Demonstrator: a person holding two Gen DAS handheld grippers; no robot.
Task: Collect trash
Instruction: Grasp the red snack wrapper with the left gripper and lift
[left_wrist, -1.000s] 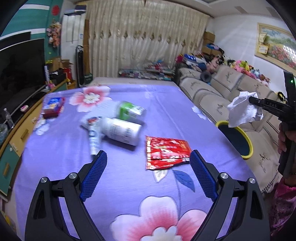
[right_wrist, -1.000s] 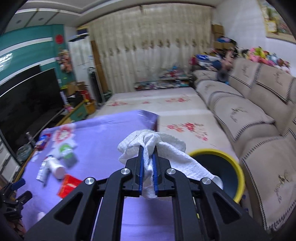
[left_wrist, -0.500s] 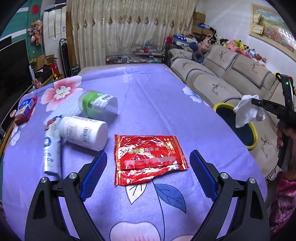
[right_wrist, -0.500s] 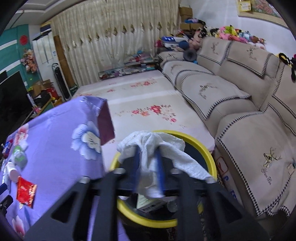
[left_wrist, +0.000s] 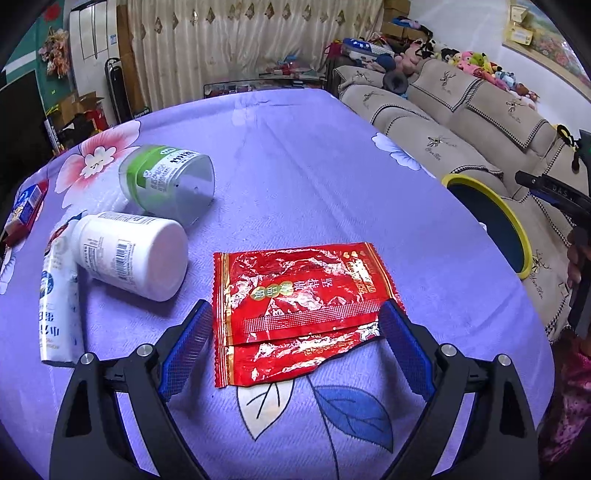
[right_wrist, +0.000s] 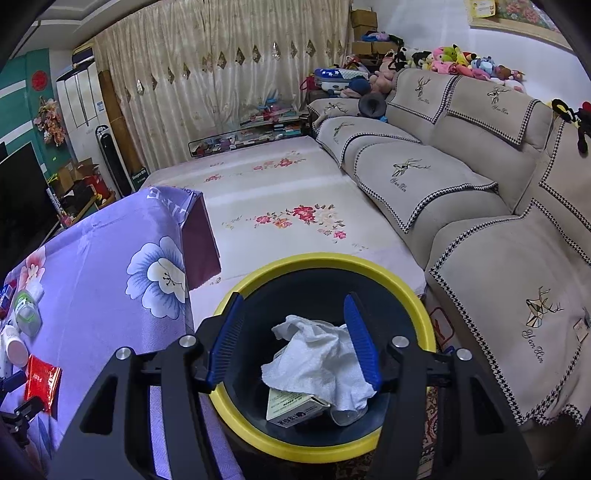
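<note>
A red foil wrapper (left_wrist: 299, 295) lies flat on the purple flowered tablecloth (left_wrist: 314, 166). My left gripper (left_wrist: 295, 328) is open, low over the cloth, its blue pads either side of the wrapper's near half. My right gripper (right_wrist: 293, 332) is open and empty above the yellow-rimmed black trash bin (right_wrist: 406, 291). A white crumpled tissue (right_wrist: 317, 358) lies inside the bin on a small carton (right_wrist: 291, 406). The bin (left_wrist: 517, 236) and the right gripper's tip also show at the right of the left wrist view.
A white pill bottle (left_wrist: 133, 254), a green-labelled jar (left_wrist: 166, 184), a white tube (left_wrist: 55, 310) and a red-blue box (left_wrist: 26, 206) lie left of the wrapper. A beige sofa (right_wrist: 480, 206) stands right of the bin. The wrapper also shows at the table's near edge (right_wrist: 40, 380).
My right gripper opened over the bin and the tissue dropped in. My left gripper moved forward and down until its pads flank the red wrapper.
</note>
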